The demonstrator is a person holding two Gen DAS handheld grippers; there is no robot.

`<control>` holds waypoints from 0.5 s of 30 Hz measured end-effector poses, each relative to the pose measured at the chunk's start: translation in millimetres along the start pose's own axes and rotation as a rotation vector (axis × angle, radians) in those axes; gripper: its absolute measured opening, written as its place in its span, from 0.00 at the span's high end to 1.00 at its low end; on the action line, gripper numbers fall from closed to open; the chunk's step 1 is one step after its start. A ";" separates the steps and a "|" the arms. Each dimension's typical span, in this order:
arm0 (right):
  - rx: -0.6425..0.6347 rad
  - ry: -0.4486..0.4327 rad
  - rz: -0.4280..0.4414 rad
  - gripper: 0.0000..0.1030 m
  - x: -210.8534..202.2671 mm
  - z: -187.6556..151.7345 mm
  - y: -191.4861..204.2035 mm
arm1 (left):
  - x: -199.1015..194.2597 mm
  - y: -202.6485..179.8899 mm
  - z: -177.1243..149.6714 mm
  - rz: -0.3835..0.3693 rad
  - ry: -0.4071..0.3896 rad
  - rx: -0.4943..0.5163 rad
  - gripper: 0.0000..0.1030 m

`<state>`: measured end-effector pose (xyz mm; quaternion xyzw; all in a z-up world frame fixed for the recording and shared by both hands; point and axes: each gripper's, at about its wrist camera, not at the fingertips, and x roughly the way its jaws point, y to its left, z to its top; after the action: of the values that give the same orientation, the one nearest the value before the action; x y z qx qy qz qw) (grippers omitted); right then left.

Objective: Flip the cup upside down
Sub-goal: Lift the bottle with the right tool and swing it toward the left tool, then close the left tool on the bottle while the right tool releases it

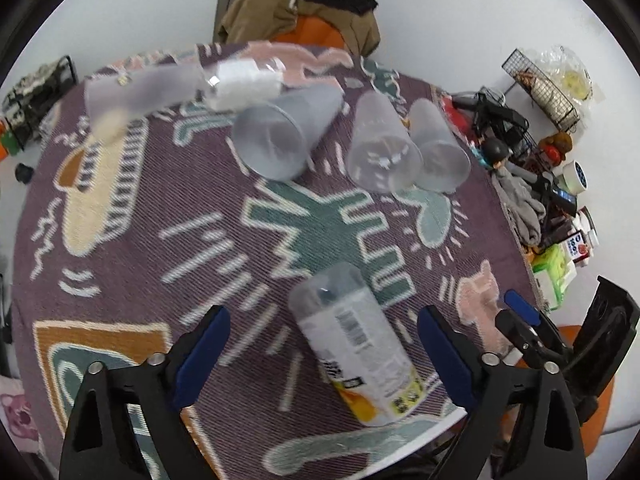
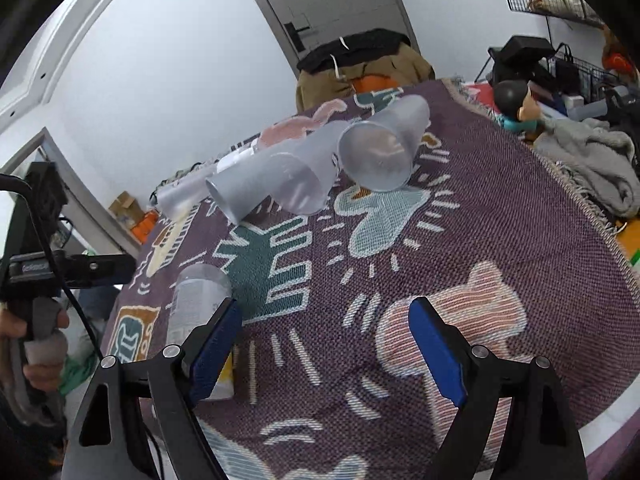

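Three translucent plastic cups stand upside down on the patterned cloth: a left cup (image 1: 280, 132), a middle cup (image 1: 382, 144) and a right cup (image 1: 438, 148). They also show in the right wrist view as the left cup (image 2: 248, 188), the middle cup (image 2: 308, 172) and the right cup (image 2: 382, 148). My left gripper (image 1: 324, 356) is open, and a labelled jar (image 1: 356, 348) stands between its fingers without touching them. My right gripper (image 2: 324, 348) is open and empty over the cloth, and its fingers show at the right of the left wrist view (image 1: 520, 312).
The cloth-covered round table (image 2: 500, 240) holds a tall frosted sleeve of stacked cups (image 1: 140, 88) and a white roll (image 1: 244, 80) at the far side. Clutter, a doll (image 2: 516, 100) and a grey cloth (image 2: 592, 164) lie to the right. A chair with clothes (image 1: 300, 12) stands behind.
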<state>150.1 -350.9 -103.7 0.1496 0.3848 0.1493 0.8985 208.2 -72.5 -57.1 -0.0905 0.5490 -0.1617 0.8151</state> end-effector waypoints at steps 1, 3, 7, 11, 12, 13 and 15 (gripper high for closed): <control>-0.011 -0.008 0.004 0.17 -2.0 -1.0 -1.1 | 3.5 -2.0 0.8 -0.007 0.016 -0.010 0.13; -0.023 -0.014 0.007 0.17 -5.1 -3.0 -2.2 | 9.4 -3.3 2.9 -0.025 0.039 -0.039 0.17; -0.048 -0.022 0.004 0.17 -8.4 -7.3 -3.2 | 20.2 -3.2 4.5 -0.032 0.077 -0.086 0.18; -0.057 -0.034 -0.008 0.17 -7.2 -8.9 -3.6 | 34.1 1.0 5.3 -0.031 0.119 -0.141 0.18; -0.057 -0.036 -0.006 0.17 -7.1 -9.0 -4.2 | 38.9 1.9 5.3 -0.034 0.132 -0.158 0.18; -0.056 -0.038 -0.003 0.17 -6.4 -8.9 -4.9 | 42.6 2.2 5.1 -0.037 0.142 -0.168 0.18; -0.054 -0.042 -0.004 0.17 -5.1 -9.0 -6.4 | 51.9 0.9 4.7 -0.041 0.167 -0.179 0.18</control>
<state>141.1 -357.4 -108.8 0.1277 0.3621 0.1548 0.9103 230.5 -90.6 -100.5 -0.1605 0.6253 -0.1356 0.7516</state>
